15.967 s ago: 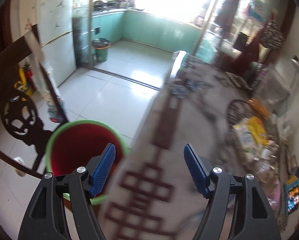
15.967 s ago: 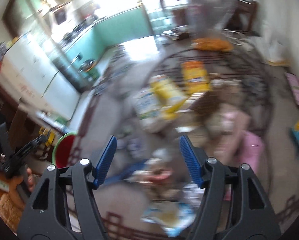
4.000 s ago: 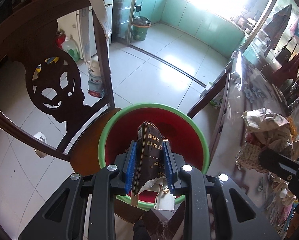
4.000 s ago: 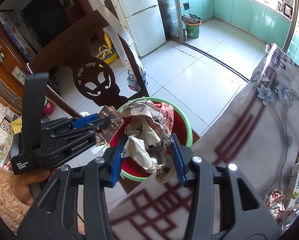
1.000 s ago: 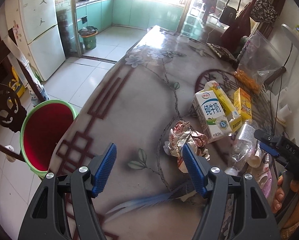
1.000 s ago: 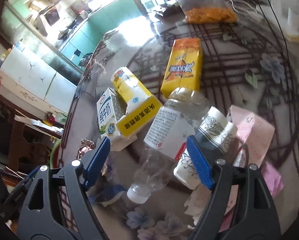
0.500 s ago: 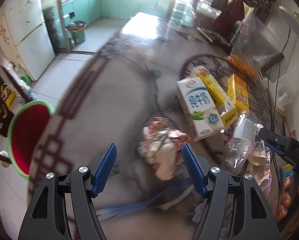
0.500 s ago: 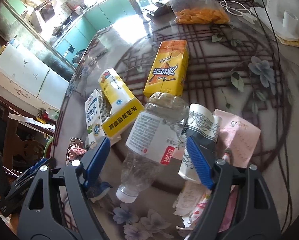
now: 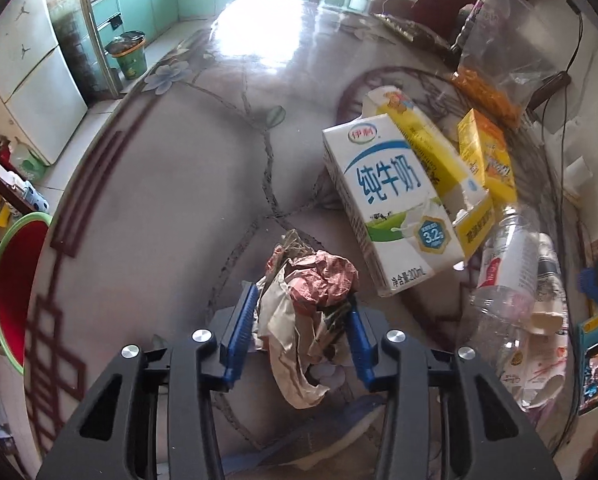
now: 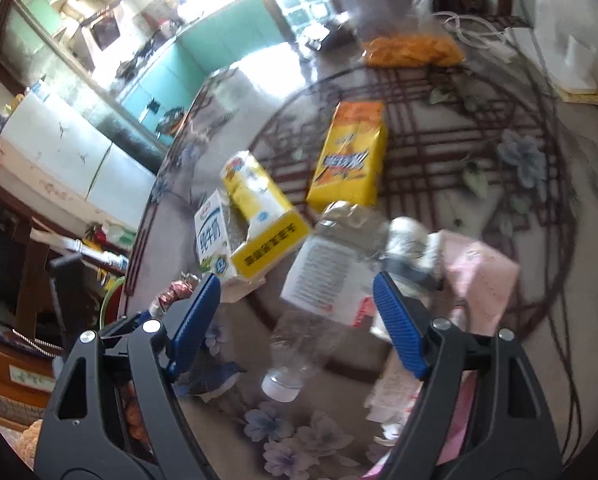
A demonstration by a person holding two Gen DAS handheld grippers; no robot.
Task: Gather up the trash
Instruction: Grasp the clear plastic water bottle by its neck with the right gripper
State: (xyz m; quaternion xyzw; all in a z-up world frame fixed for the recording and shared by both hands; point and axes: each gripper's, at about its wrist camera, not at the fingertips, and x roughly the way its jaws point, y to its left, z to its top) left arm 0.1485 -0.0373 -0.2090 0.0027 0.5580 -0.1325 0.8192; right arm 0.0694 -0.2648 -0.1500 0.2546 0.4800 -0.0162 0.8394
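A crumpled paper wad, red and white, lies on the glass-topped table. My left gripper is down around it, jaws closing, and both blue pads touch the paper. The wad also shows at the left in the right wrist view. My right gripper hangs open above a clear plastic bottle that lies on its side, with nothing gripped. A patterned paper cup lies against the bottle. The red bin with a green rim stands below the table's left edge.
A white milk carton, a yellow carton and an orange carton lie just right of the wad. Pink paper and a clear bag of orange snacks lie farther on. A cable runs along the right side.
My left gripper has come down and forward over the paper wad, and its jaws have narrowed onto it. The right gripper stays open above the bottle, hardly moved.
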